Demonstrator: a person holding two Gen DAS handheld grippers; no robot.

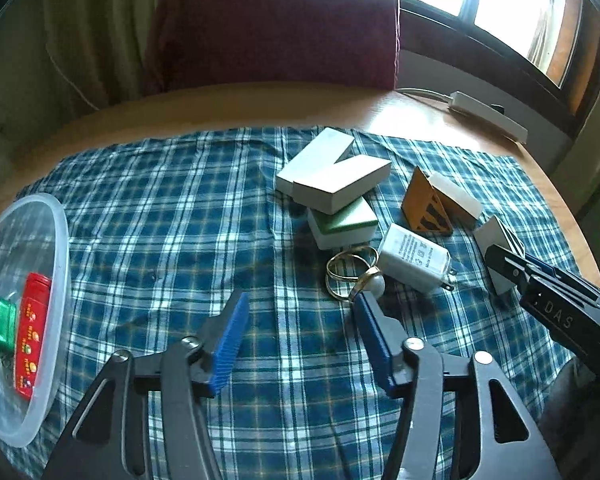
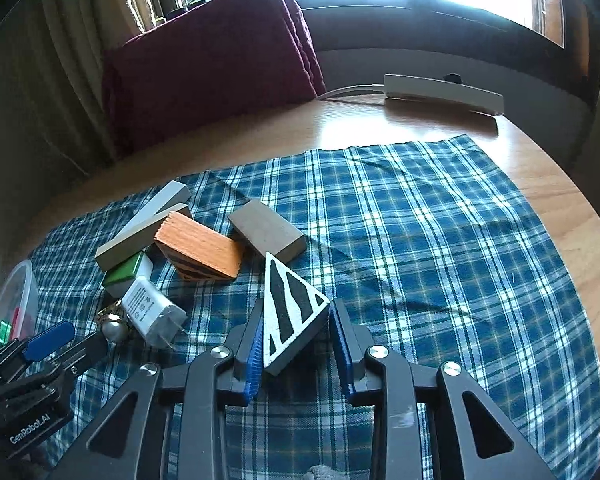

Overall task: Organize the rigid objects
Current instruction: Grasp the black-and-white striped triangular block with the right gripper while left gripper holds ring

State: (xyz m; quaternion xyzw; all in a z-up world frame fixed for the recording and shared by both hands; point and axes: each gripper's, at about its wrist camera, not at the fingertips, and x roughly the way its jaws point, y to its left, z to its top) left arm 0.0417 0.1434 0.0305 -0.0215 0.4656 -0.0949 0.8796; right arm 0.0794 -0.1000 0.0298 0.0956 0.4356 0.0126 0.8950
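Observation:
My right gripper is shut on a black-and-white striped triangular block, which also shows at the right of the left wrist view. My left gripper stands open just above the checked cloth, its right fingertip beside a gold ring with a pearl. Behind the ring lie a white charger plug, a green-and-white block, two white blocks and an orange triangular block. A clear plastic container at the left holds a red item and a green one.
A blue checked cloth covers the round wooden table. A white power strip lies at the table's far right edge. A dark red chair back stands behind the table. A grey block lies beside the orange block.

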